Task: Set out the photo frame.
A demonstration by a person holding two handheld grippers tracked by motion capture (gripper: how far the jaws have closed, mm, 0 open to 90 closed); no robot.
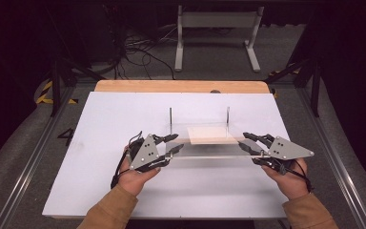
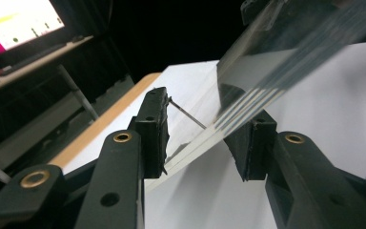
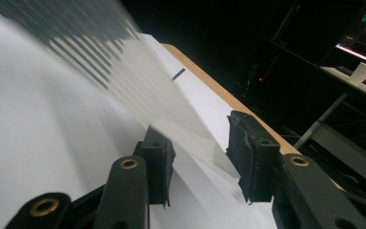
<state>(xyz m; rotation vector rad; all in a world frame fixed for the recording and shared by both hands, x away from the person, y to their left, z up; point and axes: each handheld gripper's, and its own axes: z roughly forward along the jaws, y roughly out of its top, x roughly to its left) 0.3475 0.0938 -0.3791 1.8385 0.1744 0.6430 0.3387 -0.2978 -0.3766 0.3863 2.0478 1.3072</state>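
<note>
**Clear stand held at both ends over the white board**

A white board (image 1: 124, 186) lies on a wooden table (image 1: 181, 86) in a dark room, with cables and a white frame (image 1: 217, 28) on the floor beyond. A clear stand (image 1: 209, 156) with two thin upright rods (image 1: 170, 119) and a pale sheet (image 1: 208, 134) on it spans the gap between the two claws. Its long axis runs straight across from one claw to the other, and the rods point up on the far side of both.

The left claw (image 1: 171, 146) grips the stand's left end; in the left gripper view (image 2: 205, 138) both pads press on the clear edge, which slants up and away between them. The right claw (image 1: 251, 147) meets the right end. In the right gripper view (image 3: 200, 162) the clear panel lies between its jaws, against the left pad and just short of the right one, so a firm grip cannot be told.

The high view gives the whole span; the left gripper view adds a lit screen (image 2: 19, 21) behind, and the right gripper view a paper cup (image 3: 362, 72) on a desk.
</note>
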